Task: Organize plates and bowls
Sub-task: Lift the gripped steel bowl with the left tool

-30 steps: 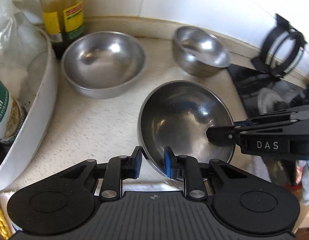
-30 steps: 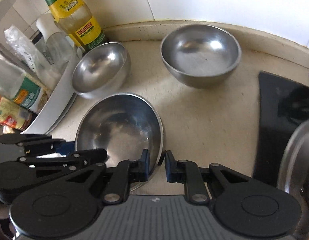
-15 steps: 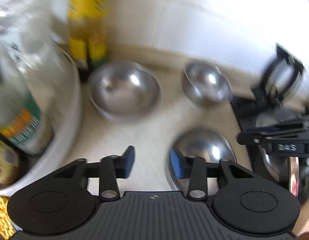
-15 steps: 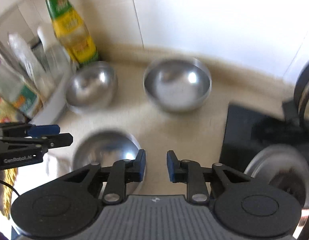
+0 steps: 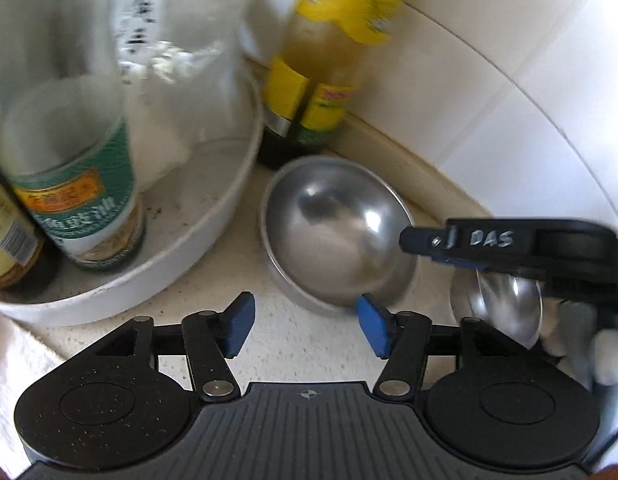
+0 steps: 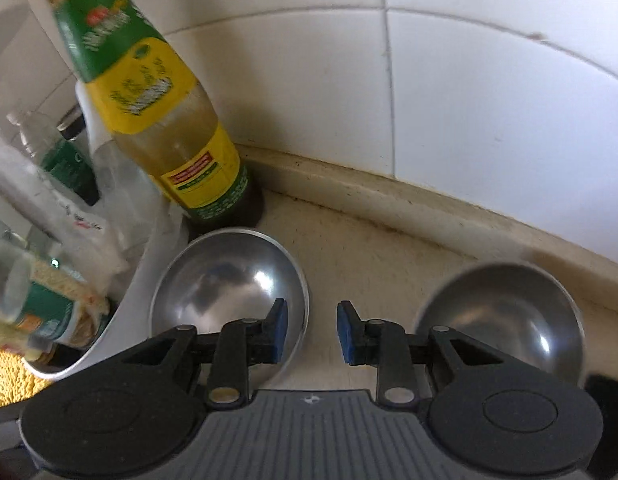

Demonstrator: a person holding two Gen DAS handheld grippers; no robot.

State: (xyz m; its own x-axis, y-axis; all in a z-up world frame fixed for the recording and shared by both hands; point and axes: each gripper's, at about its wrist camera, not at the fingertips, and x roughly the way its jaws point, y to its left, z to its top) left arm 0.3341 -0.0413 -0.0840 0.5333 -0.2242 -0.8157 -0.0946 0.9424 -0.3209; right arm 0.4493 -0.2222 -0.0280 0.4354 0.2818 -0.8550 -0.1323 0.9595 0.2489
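So here's where we're at, going left to right. Off to the left of our left gripper (image 5: 305,326) sits a white tub (image 5: 213,236) crammed with jars and a plastic bag. One jar (image 5: 75,204) has a green label with an orange patch and white Chinese characters, too smeared for us to read. Behind it stands an oil bottle (image 6: 165,120) with a yellow and green label and a small red panel; the print is blurred too.

The left gripper's blue pads are well apart with nothing between them, and they've just been opening. Just ahead of it and slightly right is a steel bowl (image 5: 335,232) on the surface, the right pad right at its near rim.

From the right wrist view, that same bowl (image 6: 229,280) sits ahead-left of the right gripper (image 6: 311,332), with the left pad overlapping its rim. That gripper's pads stand a little apart and empty, having just been easing open. A second bowl (image 6: 505,316) rests ahead-right of it. In the left view the right gripper's side reads "DAS".

Our guess on handling: these bowls look thin, stiff, light and slick, so they'll skate if nudged. We'd pinch the rim, one pad inside and one outside. Not fragile, just clattery.
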